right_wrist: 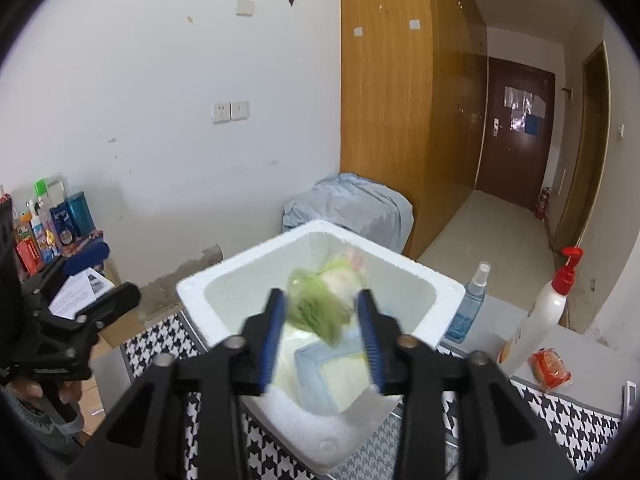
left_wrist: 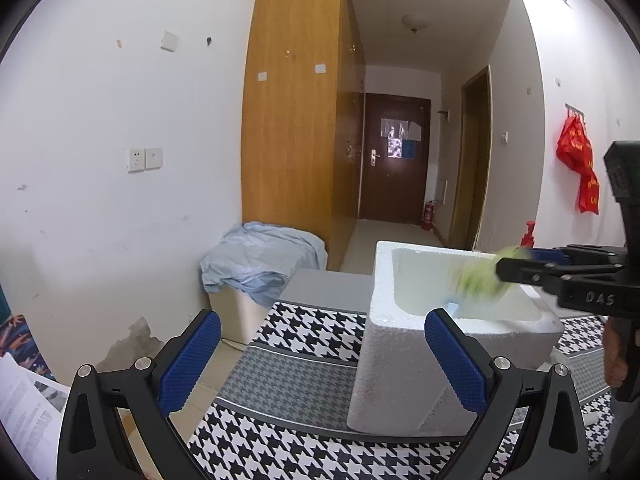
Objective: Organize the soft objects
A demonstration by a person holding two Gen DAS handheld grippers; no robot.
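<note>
Right wrist view looked down along the right gripper [right_wrist: 322, 316], whose blue-padded jaws stood apart above a white foam box [right_wrist: 248, 264]. A green, leafy-looking soft toy [right_wrist: 316, 300] hung blurred in the gap between the pads, over the open box; neither pad appeared to press on it, though the blur made contact hard to judge. Inside the box lay a pale blue-edged soft item [right_wrist: 332, 376] on the bottom. The box sat on a black-and-white houndstooth cloth [right_wrist: 568, 432]. Just beside the box, on its right, stood a blue spray bottle [right_wrist: 468, 308], then a white bottle with a red pump [right_wrist: 548, 304], with a red-wrapped packet [right_wrist: 550, 368] near its base. The left gripper [right_wrist: 92, 312] showed at the left edge, held by a hand [right_wrist: 36, 392]. In the left wrist view, the left gripper [left_wrist: 320, 356] had its jaws spread wide with nothing between them, low in front of the foam box's near corner [left_wrist: 384, 360]. The right gripper [left_wrist: 508, 262] reached in from the right, the green toy [left_wrist: 476, 280] smeared below its tips, over the box's opening. A bin draped in light blue fabric [left_wrist: 260, 260] stood against the wall behind.
</note>
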